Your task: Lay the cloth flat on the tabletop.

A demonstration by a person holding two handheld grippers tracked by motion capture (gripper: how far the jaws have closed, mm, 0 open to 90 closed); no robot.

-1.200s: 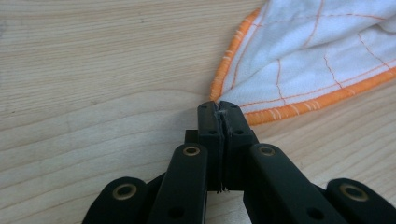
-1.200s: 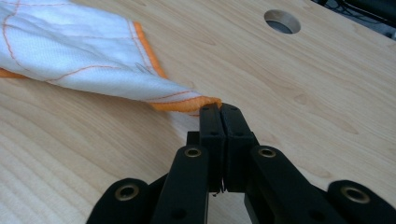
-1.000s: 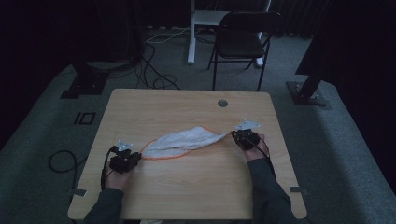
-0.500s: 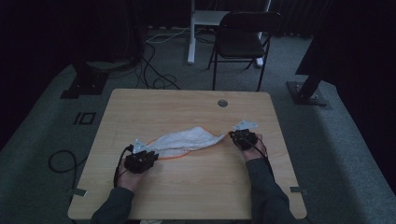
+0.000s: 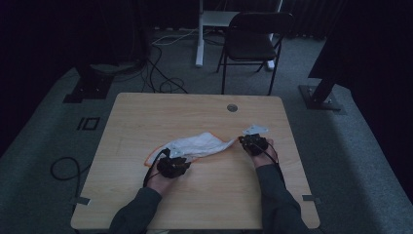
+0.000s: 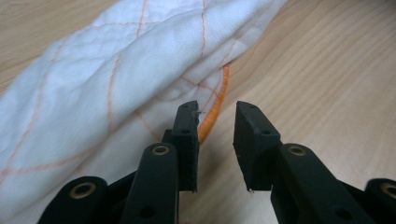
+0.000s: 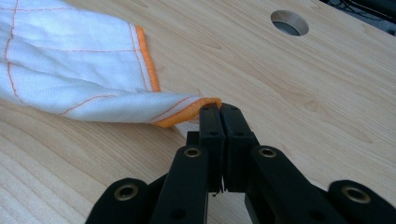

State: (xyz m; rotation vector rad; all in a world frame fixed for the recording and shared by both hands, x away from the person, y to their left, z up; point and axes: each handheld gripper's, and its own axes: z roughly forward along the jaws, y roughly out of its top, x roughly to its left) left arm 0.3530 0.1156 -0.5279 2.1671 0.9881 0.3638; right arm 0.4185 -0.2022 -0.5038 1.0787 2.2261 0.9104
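Mid-frame on the counter (image 5: pixel 204 204), the right hand-held gripper (image 7: pixel 219 108) pinches the cloth (image 5: pixel 197 145) corner; the left hand-held gripper (image 6: pixel 215 122), jaws just opening, seems spread beside its orange hem.

A white quilted cloth (image 5: pixel 195 146), crossed by thin orange stitch lines and bound in a bright orange hem, lies on a pale wood-grain table (image 5: pixel 204 200). Beside the cloth, both grippers' jaws are matte black with brass-coloured rivets. The person's sleeves (image 5: pixel 277 204) are dark grey.
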